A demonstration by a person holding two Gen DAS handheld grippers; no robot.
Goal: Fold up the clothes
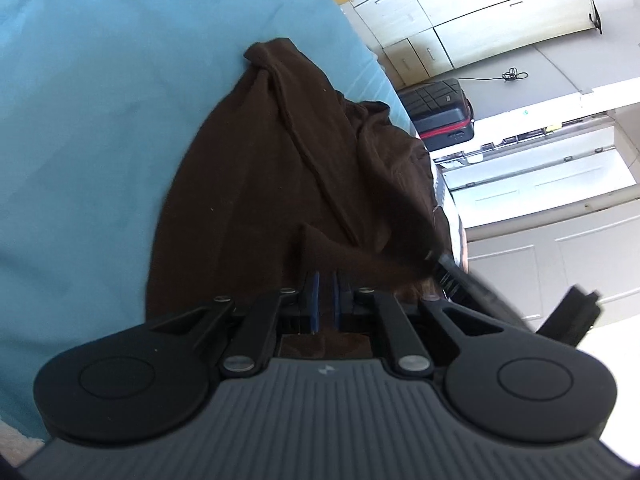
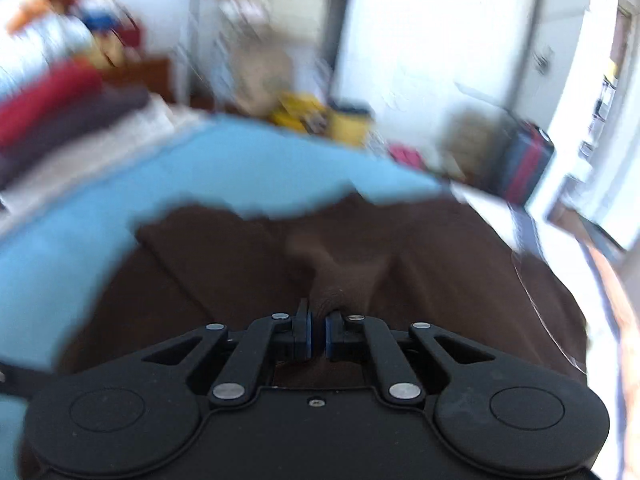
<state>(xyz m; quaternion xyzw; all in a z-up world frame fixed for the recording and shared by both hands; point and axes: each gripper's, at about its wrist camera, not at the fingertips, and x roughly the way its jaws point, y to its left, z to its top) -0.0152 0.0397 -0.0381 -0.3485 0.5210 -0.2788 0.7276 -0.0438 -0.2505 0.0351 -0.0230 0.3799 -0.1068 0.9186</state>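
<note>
left wrist view: both tools, left tool [image 1: 326,280] and right tool [image 2: 318,320], pinch brown garment [image 1: 260,184] edges

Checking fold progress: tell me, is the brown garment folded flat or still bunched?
Still bunched. The brown garment lies in loose ridges on the blue sheet, pinched up by both the left gripper and right gripper.

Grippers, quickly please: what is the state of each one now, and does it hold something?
Left gripper: closed, pinching a fold of the brown garment.
Right gripper: closed, pinching a bunched fold of the same brown garment.
</note>
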